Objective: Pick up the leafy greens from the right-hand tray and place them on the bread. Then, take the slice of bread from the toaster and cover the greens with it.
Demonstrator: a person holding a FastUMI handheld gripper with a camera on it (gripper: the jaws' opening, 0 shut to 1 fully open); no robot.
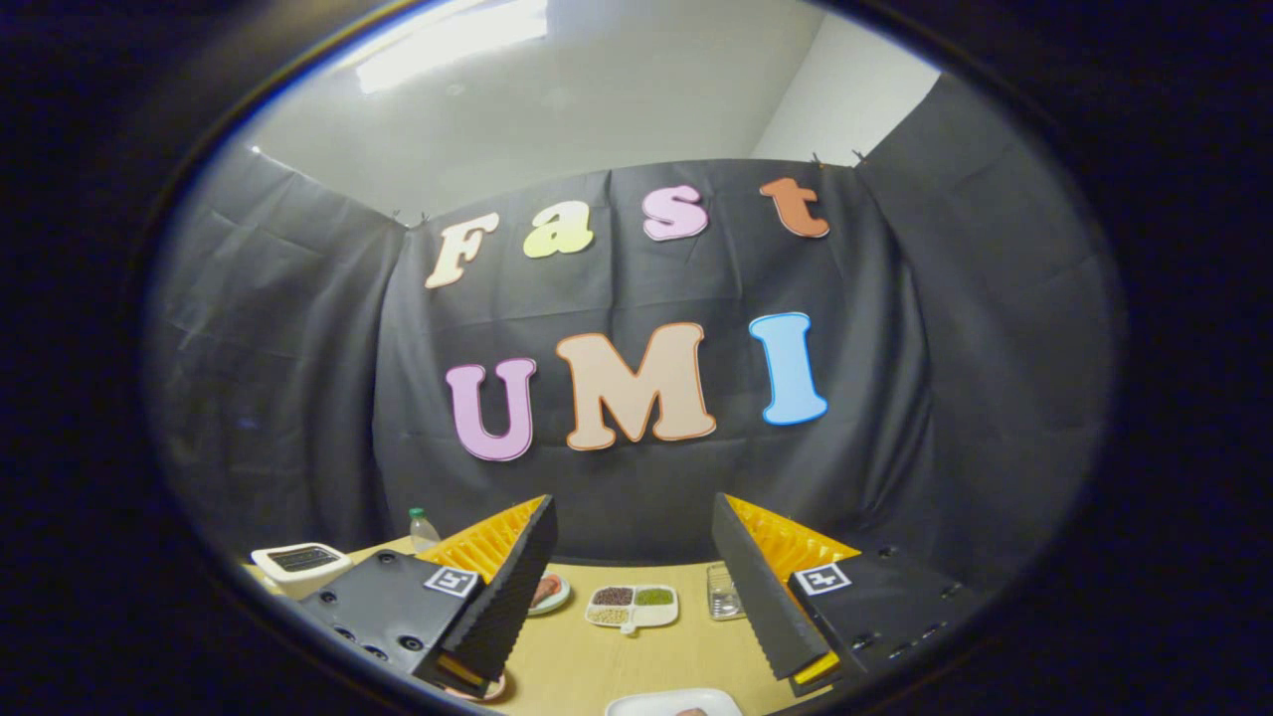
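Observation:
My gripper (634,512) is open and held high above a wooden table (686,651), with nothing between its fingers. A white boxy appliance (298,562), which may be the toaster, stands at the table's left end beyond the left finger. Close below the fingers lies the rim of a white plate (646,704) with a brownish item on it, mostly cut off. A small plate (552,595) with something reddish peeks out from behind the left finger. I cannot pick out the greens or the bread for certain.
A white divided tray (634,622) holding dark, green and pale beans lies between the fingers, further along the table. A clear container (726,592) stands next to the right finger. A small bottle (423,527) is at the back left. Black cloth walls close off the booth.

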